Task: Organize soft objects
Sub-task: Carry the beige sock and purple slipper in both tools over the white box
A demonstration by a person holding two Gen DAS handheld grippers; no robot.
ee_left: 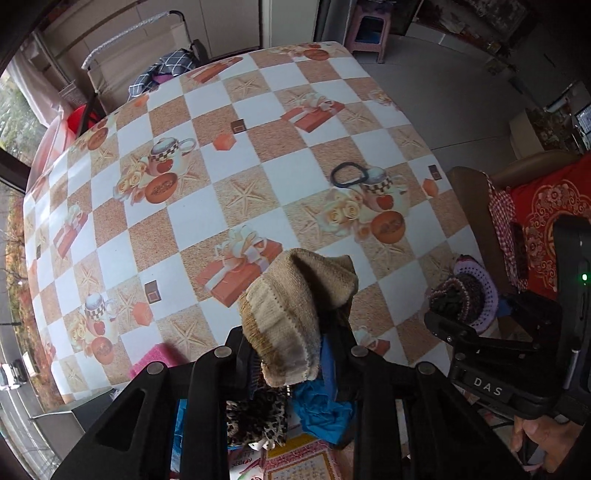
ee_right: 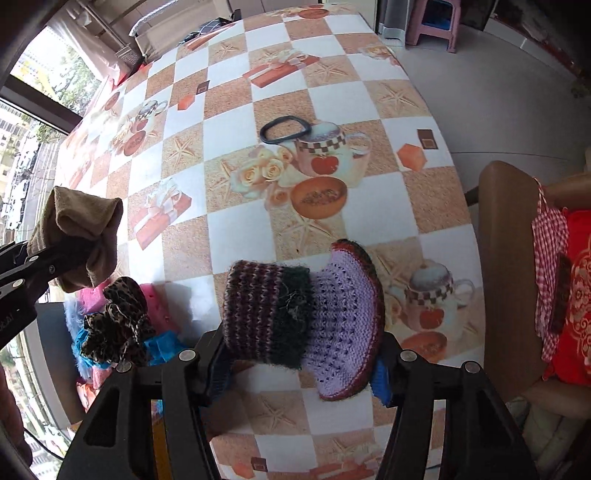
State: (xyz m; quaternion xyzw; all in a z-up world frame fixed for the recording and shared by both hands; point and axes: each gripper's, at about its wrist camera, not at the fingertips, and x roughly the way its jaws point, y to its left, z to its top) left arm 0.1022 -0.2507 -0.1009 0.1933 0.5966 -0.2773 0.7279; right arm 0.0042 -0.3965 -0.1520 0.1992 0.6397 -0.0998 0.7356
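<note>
My left gripper (ee_left: 291,350) is shut on a beige knitted sock (ee_left: 295,314) and holds it above the table's near edge; the sock also shows at the left of the right wrist view (ee_right: 81,236). My right gripper (ee_right: 303,354) is shut on a purple knitted piece (ee_right: 303,317) with a lilac flared skirt and dark striped tube, held over the table; it also shows in the left wrist view (ee_left: 465,295). A black hair band (ee_right: 284,129) lies on the checked tablecloth (ee_left: 258,177), farther out. A leopard-print fabric (ee_right: 118,321), a blue cloth (ee_left: 321,410) and a pink item (ee_right: 159,302) lie in a pile at the near left.
A brown chair (ee_right: 498,258) with a red cushion (ee_right: 580,295) and red-checked cloth (ee_right: 550,258) stands right of the table. A pink stool (ee_right: 436,26) stands on the floor beyond. A folding chair with clothes (ee_left: 162,70) is at the far side. Windows are on the left.
</note>
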